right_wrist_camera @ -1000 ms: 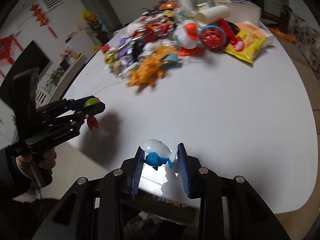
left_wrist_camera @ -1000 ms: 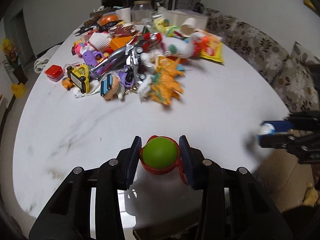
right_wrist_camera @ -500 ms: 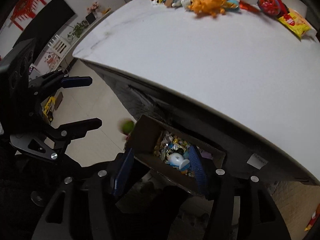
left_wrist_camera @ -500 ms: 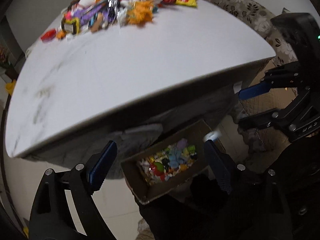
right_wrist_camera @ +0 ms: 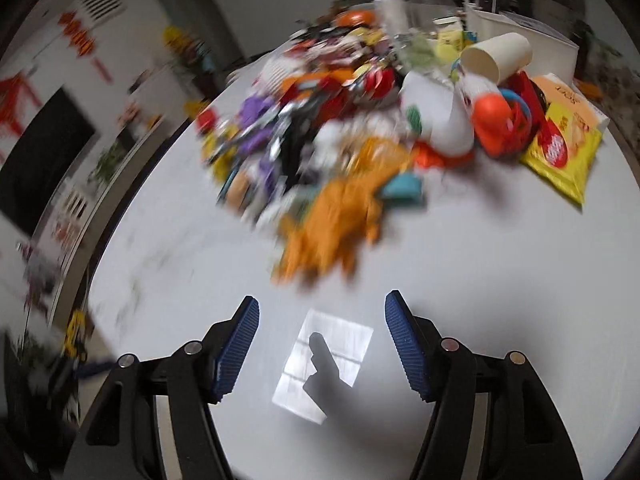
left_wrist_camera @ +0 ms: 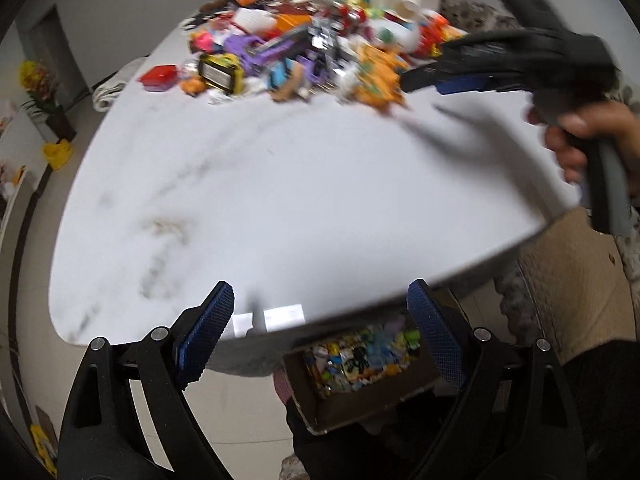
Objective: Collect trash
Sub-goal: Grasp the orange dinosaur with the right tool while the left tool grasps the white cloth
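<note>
Left wrist view: the left gripper [left_wrist_camera: 320,332] tilts steeply down over the near edge of the white marbled surface [left_wrist_camera: 280,184], its jaws wide apart with nothing between them. Under that edge sits an open cardboard box [left_wrist_camera: 360,396], partly hidden by the surface, holding a jumble of small colourful bits too fine to name. At the upper right the right gripper [left_wrist_camera: 424,80] reaches in over the surface, blurred, with a hand [left_wrist_camera: 584,136] wrapped round its grey handle; the hand is cut off at the frame's edge. The trash, a heap of toys and wrappers [left_wrist_camera: 304,52], lies at the far side of the surface, well apart from both grippers. In the right wrist view the right gripper [right_wrist_camera: 320,316] points down at bare surface, and its jaws have just been opening, with nothing between them. Ahead, much smeared by motion, lie an orange toy [right_wrist_camera: 336,220], a paper cup [right_wrist_camera: 496,58] on its side and a yellow snack packet [right_wrist_camera: 564,148]; the left part of the heap cannot be made out.
</note>
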`<state>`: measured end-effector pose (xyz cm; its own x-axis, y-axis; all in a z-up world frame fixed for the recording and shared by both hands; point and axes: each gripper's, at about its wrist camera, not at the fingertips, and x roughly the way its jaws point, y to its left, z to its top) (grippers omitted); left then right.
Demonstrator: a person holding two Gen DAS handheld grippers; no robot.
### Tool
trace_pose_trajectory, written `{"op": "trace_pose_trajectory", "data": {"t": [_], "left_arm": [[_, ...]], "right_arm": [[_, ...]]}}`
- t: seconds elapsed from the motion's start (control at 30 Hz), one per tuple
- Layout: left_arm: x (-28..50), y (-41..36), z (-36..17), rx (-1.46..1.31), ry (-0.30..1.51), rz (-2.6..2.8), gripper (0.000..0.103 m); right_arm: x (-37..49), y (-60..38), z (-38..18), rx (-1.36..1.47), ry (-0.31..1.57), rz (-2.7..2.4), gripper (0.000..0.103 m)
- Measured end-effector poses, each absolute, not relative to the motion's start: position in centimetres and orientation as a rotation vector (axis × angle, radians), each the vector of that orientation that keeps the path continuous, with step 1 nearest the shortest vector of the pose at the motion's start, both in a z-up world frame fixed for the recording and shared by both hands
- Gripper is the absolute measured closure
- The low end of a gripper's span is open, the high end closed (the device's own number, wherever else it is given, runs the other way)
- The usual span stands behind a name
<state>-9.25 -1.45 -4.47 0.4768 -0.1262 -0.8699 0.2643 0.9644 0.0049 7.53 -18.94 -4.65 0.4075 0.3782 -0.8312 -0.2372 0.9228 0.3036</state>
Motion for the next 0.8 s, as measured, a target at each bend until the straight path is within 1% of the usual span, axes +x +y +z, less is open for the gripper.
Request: {"op": "trace_pose_trajectory", "data": {"t": [0.1, 0.17, 0.27, 0.5, 0.73, 0.77, 0.8], "left_arm": [[-7.8, -0.6, -3.8, 0.118, 1.031, -0.216, 0.016], [-7.2, -0.5, -3.6, 0.109, 1.024, -0.207, 0.016], [-6.3, -0.4, -3.3, 0.092, 1.013, -0.201, 0.016], [-1.7, -2.2, -3.4, 0.092, 0.967, -0.208, 0.016], [5.2, -7.3, -3.9, 0.109, 0.911, -0.227, 0.016], [6.1, -8.0, -4.3, 0.111, 0.917, -0.219, 0.019], [6.7, -8.5, -4.7, 0.108, 0.925, -0.212, 0.035]], "right_arm": [[11.5, -18.0, -5.9, 0.206, 1.127, 0.359, 0.034], [12.6, -17.1, -6.7, 0.204, 1.164, 0.376, 0.041], [12.5, -16.8, -6.9, 0.167, 1.176, 0.409, 0.042], [7.0, -22.3, -5.6, 0.206, 1.175, 0.4, 0.043], [1.0, -26.9, -3.2, 0.175, 1.171, 0.337, 0.042], [0.2, -27.7, -3.1, 0.19, 1.173, 0.325, 0.042], [-0.6, -28.5, -3.2, 0.203, 1.177, 0.314, 0.042]]}}
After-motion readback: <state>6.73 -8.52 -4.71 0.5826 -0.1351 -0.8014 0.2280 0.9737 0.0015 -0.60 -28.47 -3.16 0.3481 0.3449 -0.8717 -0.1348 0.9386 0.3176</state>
